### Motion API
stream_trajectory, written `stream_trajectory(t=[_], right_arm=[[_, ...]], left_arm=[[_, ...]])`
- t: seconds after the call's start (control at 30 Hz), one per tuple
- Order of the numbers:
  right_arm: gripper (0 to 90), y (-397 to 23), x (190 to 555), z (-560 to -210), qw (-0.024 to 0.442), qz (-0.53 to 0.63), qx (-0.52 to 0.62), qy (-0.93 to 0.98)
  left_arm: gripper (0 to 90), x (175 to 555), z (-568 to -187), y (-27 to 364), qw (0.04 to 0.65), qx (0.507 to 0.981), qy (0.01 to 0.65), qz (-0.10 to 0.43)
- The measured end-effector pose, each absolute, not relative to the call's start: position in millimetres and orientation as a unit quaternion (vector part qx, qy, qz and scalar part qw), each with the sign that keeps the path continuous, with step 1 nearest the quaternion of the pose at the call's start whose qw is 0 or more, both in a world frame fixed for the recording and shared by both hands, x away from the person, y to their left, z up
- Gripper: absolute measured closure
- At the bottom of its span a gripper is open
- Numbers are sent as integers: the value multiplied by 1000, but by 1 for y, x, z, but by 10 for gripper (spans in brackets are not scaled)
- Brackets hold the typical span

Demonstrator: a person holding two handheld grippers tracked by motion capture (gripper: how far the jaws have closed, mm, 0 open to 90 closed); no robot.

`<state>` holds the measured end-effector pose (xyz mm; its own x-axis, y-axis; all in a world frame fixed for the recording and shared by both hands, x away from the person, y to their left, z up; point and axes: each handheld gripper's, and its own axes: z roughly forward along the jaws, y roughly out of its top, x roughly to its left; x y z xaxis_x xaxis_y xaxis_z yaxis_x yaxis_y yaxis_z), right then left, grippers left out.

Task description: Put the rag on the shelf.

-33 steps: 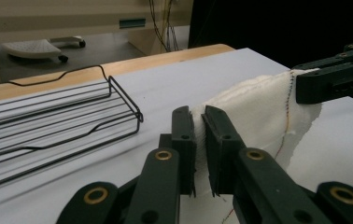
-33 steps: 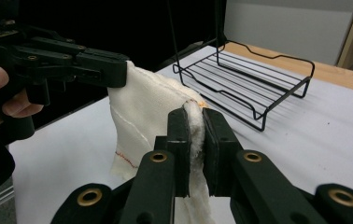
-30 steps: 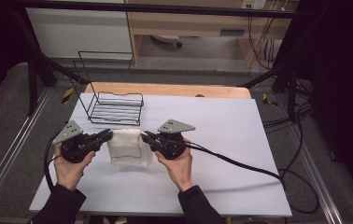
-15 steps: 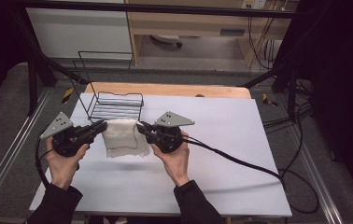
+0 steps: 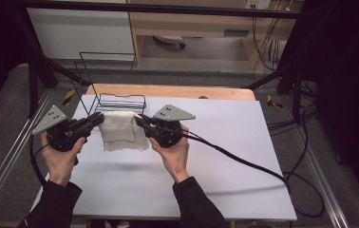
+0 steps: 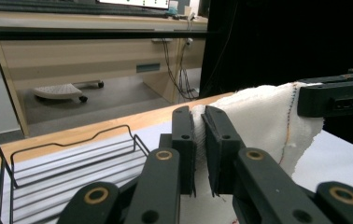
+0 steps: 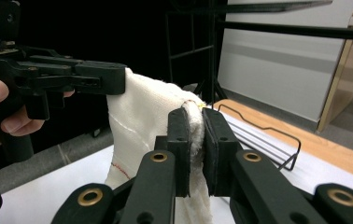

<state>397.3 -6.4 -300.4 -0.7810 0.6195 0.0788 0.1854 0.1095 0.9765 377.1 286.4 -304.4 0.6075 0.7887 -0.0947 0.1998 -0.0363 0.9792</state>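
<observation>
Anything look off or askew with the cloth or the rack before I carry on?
Nothing stands out. The white cloth hangs between the left tool and the right tool, each shut on an upper corner. The wire rack stands upright behind it on the table.

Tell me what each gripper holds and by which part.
Both hold the white cloth by its top edge: the left gripper pinches one upper corner, the right gripper the other, so it hangs between them.
</observation>
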Motion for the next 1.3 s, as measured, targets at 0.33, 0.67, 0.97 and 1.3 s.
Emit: stream_trajectory(t=[0.33, 0.67, 0.97, 1.3], right_arm=[[828, -1, 403, -284, 194, 614, 272, 715], [829, 6, 411, -266, 205, 626, 264, 705], [830, 12, 417, -254, 217, 632, 259, 697], [831, 19, 423, -238, 235, 638, 250, 689]], left_arm=[[831, 383, -288, 290, 599, 662, 365, 265], [832, 391, -270, 294, 606, 650, 363, 280], [833, 398, -256, 299, 612, 639, 365, 290], [834, 403, -242, 303, 625, 622, 362, 303]])
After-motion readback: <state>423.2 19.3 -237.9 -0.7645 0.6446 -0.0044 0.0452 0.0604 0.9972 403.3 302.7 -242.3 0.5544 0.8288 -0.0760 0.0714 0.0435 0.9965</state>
